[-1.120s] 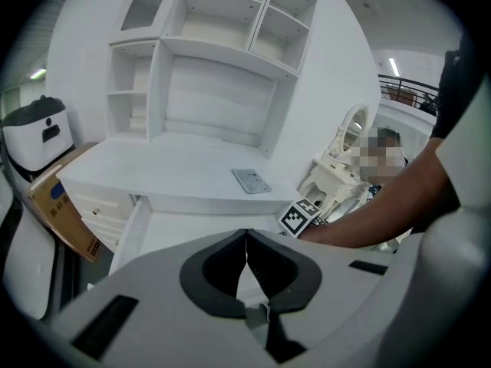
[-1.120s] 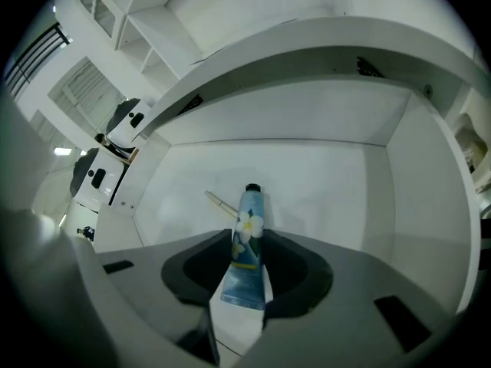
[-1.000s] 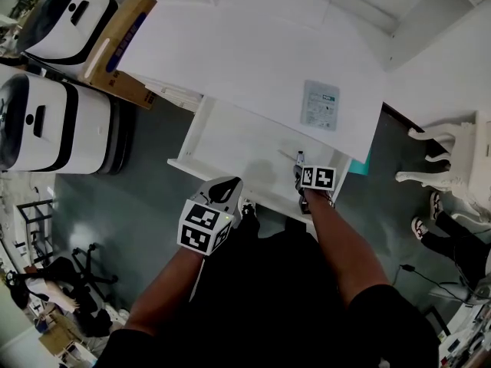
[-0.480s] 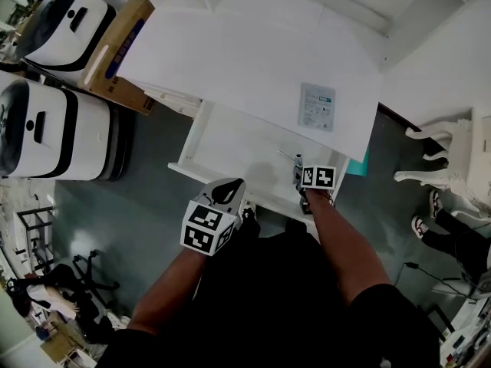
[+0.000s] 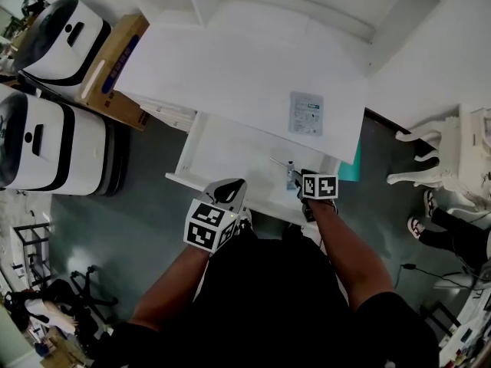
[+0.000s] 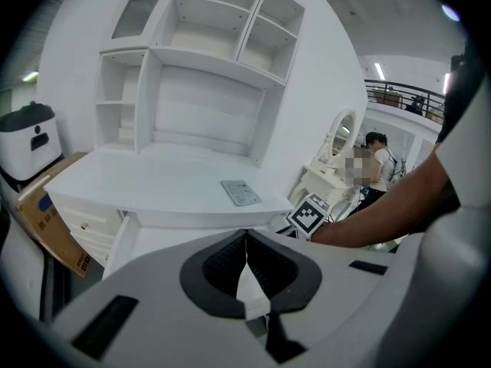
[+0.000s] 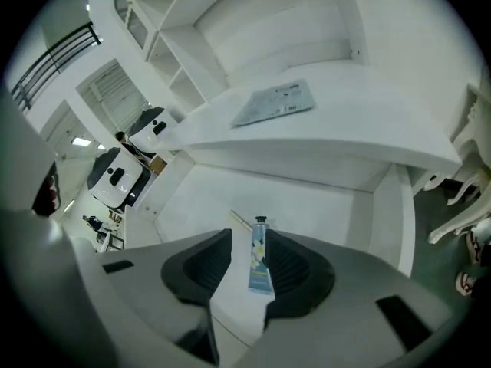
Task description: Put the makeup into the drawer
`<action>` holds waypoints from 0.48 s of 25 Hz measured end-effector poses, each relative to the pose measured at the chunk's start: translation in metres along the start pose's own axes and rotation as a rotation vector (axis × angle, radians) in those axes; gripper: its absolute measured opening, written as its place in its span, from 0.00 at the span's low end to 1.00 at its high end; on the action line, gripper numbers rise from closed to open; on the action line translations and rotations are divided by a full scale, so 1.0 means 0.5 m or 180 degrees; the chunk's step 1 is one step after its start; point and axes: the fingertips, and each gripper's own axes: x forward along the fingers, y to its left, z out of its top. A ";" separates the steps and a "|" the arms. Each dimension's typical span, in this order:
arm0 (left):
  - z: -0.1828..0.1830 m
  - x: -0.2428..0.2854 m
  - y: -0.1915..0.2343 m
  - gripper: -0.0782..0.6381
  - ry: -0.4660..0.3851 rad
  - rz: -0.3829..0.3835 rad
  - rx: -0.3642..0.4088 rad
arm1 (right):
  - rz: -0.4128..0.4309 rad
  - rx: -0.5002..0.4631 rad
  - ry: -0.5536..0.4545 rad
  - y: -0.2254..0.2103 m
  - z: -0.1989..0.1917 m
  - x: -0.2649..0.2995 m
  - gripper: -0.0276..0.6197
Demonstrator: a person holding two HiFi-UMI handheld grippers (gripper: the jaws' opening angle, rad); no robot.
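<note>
Here, little makeup tube (image 7: 260, 263) lying flat in the open white drawer (image 7: 307, 190) under the worktop (image 5: 230, 67), right gripper (image 7: 247, 234) open just behind it, left gripper (image 6: 245, 236) closed and empty, by the drawer's near edge.

Your right gripper (image 7: 247, 240) reaches forward, jaws apart. Your left gripper (image 6: 245, 238) hangs beside it, jaws pressed together.
</note>
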 end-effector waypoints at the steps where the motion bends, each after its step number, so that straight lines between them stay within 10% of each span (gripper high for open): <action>1: 0.003 0.002 -0.003 0.12 -0.0009 -0.0018 0.0015 | 0.0030 0.0003 -0.0053 0.004 0.007 -0.011 0.26; 12: 0.032 0.017 -0.029 0.12 -0.0127 -0.0155 0.0104 | 0.0485 -0.0020 -0.0751 0.088 0.101 -0.195 0.26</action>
